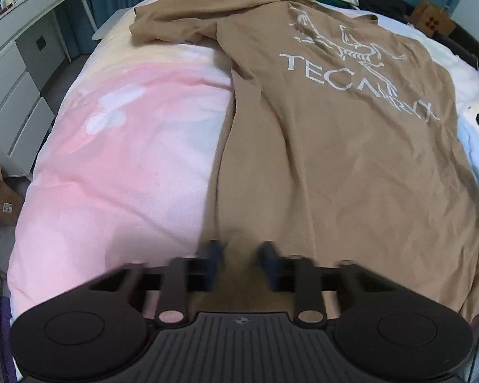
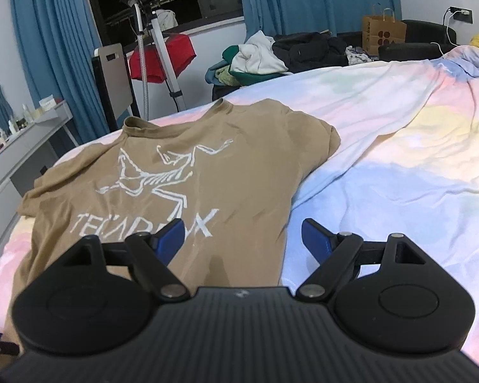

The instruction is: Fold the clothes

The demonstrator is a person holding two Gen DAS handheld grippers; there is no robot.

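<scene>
A tan short-sleeved cotton T-shirt with a white printed logo (image 1: 319,134) is spread print-up on the bed with the pastel pink-and-blue duvet (image 1: 118,146), collar at the far end, so its long axis runs pretty much straight away from both tools. The left tool (image 1: 239,255) is angled steeply down at the near hem, close to the shirt's left edge; its blue fingers are motion-blurred, a narrow gap is shown between them with tan cloth behind it, and whether the hem is actually pinched can't be told from here. The right tool (image 2: 241,239) is held higher with the jaws spread wide and nothing in them, the shirt's right side edge lying just below and between the fingers. The left one is judged nearer to a grab. Plenty of bare duvet is left to the right of the right tool for moving; to the left of the left tool, the bed edge is met sooner.
</scene>
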